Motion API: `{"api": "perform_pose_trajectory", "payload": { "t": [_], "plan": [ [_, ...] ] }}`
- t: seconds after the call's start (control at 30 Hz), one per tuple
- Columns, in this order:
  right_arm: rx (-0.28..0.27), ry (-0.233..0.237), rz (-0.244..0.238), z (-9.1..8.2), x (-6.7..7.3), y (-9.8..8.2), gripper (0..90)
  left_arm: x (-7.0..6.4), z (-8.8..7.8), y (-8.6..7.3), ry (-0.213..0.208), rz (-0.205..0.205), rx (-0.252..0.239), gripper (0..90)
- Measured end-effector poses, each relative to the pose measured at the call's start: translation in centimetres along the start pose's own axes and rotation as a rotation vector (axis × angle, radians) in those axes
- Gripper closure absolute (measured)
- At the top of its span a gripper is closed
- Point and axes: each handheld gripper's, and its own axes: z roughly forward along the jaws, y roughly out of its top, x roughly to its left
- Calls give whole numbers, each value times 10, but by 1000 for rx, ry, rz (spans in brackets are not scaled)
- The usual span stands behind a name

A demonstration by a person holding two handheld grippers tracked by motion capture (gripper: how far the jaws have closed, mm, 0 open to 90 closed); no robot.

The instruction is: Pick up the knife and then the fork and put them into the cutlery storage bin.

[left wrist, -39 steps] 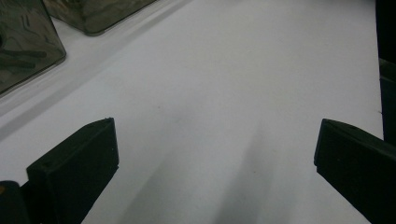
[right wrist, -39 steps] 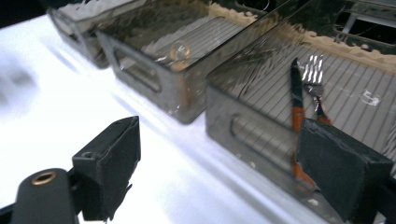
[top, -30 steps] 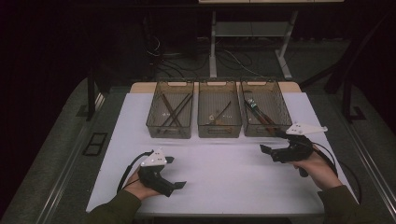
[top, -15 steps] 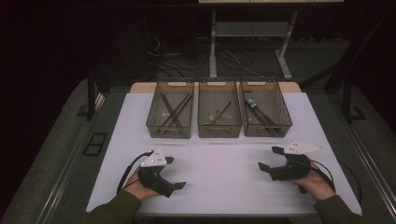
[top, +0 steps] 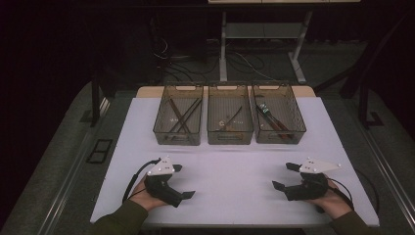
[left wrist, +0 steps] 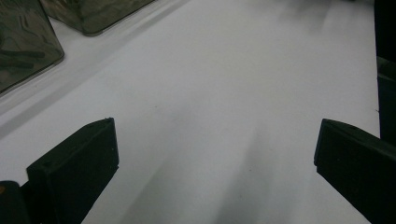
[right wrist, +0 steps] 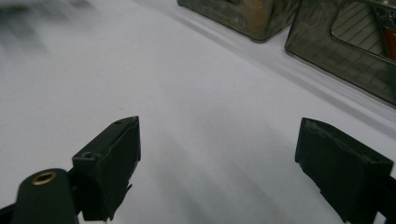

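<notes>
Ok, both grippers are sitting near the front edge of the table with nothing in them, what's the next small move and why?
Probably lift the right gripper forward toward the right bin. Its jaws stand wide open and empty over the bare white table, and that bin, holding long utensils, is the nearest of the three. The left gripper, also open, can stay put.

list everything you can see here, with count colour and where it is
bins: three, smoky clear, side by side at the far edge of the white sheet
sticks: a few, dark, in the left bin
stick: one, thin and dark, in the middle bin
utensils: a few, dark with reddish parts, in the right bin
white sheet: one, covers the table top
desk frame: one, grey, on the floor behind the table
left tool: black, grey plate on top, jaws open, near left
right tool: black, grey plate on top, jaws open, near right
</notes>
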Motion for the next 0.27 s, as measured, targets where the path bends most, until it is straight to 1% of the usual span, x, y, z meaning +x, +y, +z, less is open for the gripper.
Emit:
{"api": "perform_pose_trajectory", "payload": {
  "t": [0.1, 0.27],
  "plan": [
    [0, -4, 10, -1, 0, -1, 144, 0, 1, 0, -2, -1, -1, 0],
    [-1, 1, -1, 0, 2, 0, 144, -1, 1, 0, -4, -2, -2, 0]
  ]
}}
